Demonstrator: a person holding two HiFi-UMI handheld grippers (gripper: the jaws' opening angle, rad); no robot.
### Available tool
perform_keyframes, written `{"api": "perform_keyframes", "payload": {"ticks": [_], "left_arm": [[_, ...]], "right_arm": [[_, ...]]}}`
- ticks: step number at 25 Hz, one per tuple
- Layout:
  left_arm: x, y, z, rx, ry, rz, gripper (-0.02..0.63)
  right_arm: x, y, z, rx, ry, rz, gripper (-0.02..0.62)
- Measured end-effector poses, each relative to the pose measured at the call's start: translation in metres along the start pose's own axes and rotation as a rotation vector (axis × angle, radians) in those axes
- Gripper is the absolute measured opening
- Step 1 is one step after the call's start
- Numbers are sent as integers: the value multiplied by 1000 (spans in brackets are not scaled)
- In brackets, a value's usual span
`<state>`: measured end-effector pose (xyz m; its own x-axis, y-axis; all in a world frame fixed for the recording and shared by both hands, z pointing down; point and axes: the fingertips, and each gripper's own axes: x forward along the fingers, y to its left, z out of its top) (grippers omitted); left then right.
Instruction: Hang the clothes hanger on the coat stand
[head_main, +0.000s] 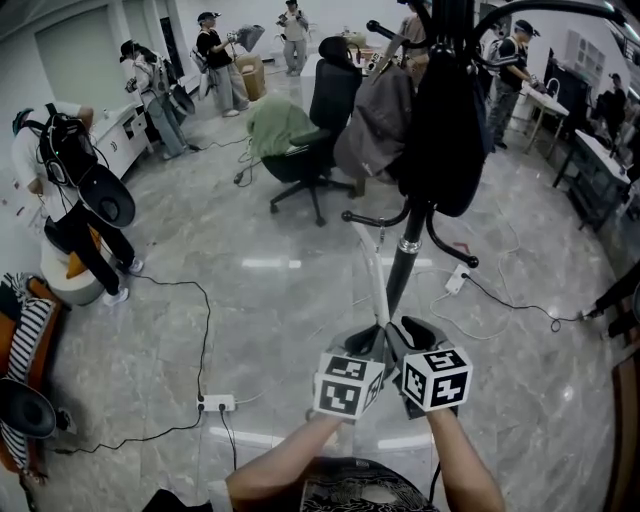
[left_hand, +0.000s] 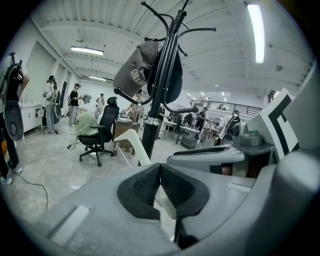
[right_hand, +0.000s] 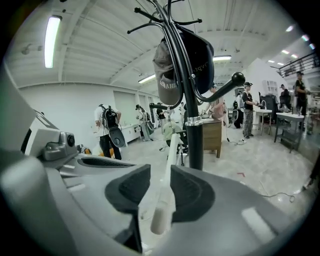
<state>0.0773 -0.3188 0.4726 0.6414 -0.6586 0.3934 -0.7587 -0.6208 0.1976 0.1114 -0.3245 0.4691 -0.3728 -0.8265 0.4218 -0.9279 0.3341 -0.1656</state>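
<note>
The black coat stand (head_main: 405, 262) rises just ahead of me with dark garments (head_main: 445, 120) and a cap (left_hand: 134, 70) on its hooks. A white clothes hanger (head_main: 375, 280) slants up from both grippers beside the pole. My left gripper (head_main: 372, 342) is shut on the hanger (left_hand: 131, 141), its pads meeting around the white arm (left_hand: 160, 172). My right gripper (head_main: 408, 336) sits close beside it. Its jaws (right_hand: 161, 180) stand apart with the hanger's rounded end (right_hand: 165, 190) lying between them, a gap showing on the left side. The stand's pole (right_hand: 192, 135) is right behind.
A black office chair (head_main: 305, 150) draped with a green garment stands behind the stand. Cables and a power strip (head_main: 217, 403) lie on the marble floor to the left, another strip (head_main: 457, 280) to the right. Several people (head_main: 70, 170) work around the room; desks (head_main: 600, 160) line the right.
</note>
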Motion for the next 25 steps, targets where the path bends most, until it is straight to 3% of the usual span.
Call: {"api": "perform_keyframes", "payload": {"ticks": [12, 15, 25], "left_arm": [[-15, -32, -3, -4, -6, 19, 5], [-23, -37, -4, -5, -4, 22, 5], [-34, -53, -11, 17, -10, 9, 5]], "right_arm": [[-44, 3, -3, -26, -21, 24, 50], [-54, 9, -1, -31, -38, 42, 5], [-72, 23, -8, -46, -70, 117, 0]]}}
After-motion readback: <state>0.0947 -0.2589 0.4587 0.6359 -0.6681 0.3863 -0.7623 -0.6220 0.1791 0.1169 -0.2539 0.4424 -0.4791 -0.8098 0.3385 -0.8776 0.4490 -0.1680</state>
